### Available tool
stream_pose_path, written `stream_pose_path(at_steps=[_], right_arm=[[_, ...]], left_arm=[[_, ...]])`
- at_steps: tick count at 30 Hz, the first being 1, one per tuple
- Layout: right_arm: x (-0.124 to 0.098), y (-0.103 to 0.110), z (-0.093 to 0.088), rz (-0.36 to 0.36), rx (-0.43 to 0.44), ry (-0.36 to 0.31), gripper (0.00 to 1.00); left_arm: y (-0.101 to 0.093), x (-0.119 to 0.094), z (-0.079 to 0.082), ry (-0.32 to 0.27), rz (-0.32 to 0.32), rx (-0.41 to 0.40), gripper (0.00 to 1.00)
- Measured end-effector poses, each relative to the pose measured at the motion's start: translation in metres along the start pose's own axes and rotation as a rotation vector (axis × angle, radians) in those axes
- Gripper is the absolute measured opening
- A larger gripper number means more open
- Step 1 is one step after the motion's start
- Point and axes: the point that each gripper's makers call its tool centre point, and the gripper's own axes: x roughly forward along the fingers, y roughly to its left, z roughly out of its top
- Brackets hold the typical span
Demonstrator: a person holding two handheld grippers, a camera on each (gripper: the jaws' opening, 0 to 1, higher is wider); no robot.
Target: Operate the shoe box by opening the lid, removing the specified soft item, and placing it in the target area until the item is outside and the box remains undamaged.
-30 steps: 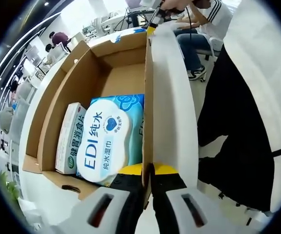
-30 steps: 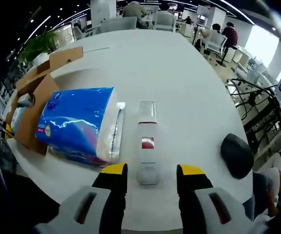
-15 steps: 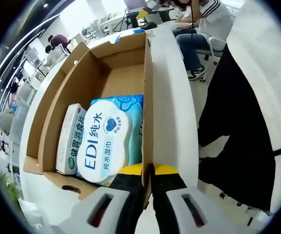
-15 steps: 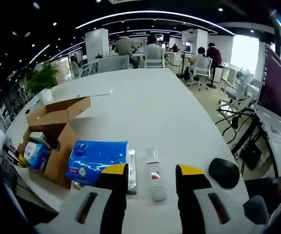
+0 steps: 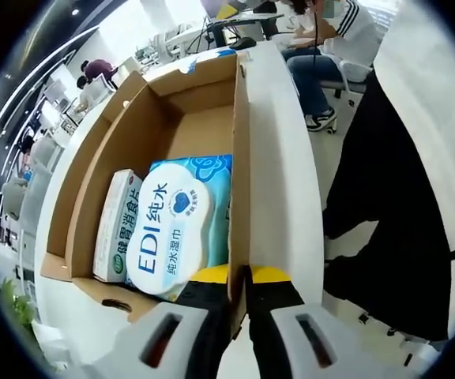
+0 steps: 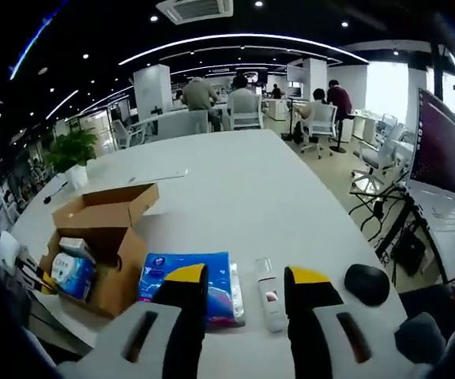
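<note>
The far half of the box [image 5: 188,126] lay open to me; wipes [image 5: 176,225] and a small carton [image 5: 115,225] crowded the near half. On the table [image 6: 235,181], a blue pack [image 6: 188,278], bottle [image 6: 268,284] and mouse [image 6: 366,283] blocked the near edge; beyond stood bare.

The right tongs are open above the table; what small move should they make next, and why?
Probably swing toward the open box and come down over the wet wipes pack. The right tongs hold nothing, the blue tissue pack already lies outside, and the left tongs grip the box wall.
</note>
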Motion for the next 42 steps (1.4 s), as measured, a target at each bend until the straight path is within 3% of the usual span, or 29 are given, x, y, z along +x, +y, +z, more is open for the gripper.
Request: stream_pose_path(at_steps=[6,14,17,22,26,29,32,42], right_arm=[[0.001,0.022,0.022,0.066,-0.111,-0.027,0.40],[0.002,0.056,0.048,0.159,-0.118,-0.061,0.41],[0.002,0.073,0.057,0.208,-0.188,-0.067,0.44],[0.004,0.103,0.063,0.275,-0.319,-0.058,0.50],[0.010,0.123,0.064,0.310,-0.316,-0.042,0.48],[0.016,0.138,0.070,0.330,-0.347,-0.049,0.47],[0.018,0.154,0.077,0.365,-0.401,-0.070,0.47],[0.023,0.185,0.075,0.423,-0.533,-0.041,0.47]], left_arm=[[0.000,0.000,0.000,-0.005,0.013,0.002,0.06],[-0.001,0.000,0.000,-0.007,0.013,0.011,0.06],[-0.001,0.000,0.000,-0.008,0.009,0.007,0.06],[-0.001,-0.001,0.001,-0.004,-0.009,0.005,0.05],[-0.002,-0.002,0.001,0.019,-0.078,-0.032,0.02],[-0.003,-0.003,0.002,0.019,-0.093,-0.024,0.01],[-0.004,-0.003,0.002,0.019,-0.091,-0.022,0.01],[-0.004,-0.003,0.002,0.010,-0.068,-0.017,0.01]])
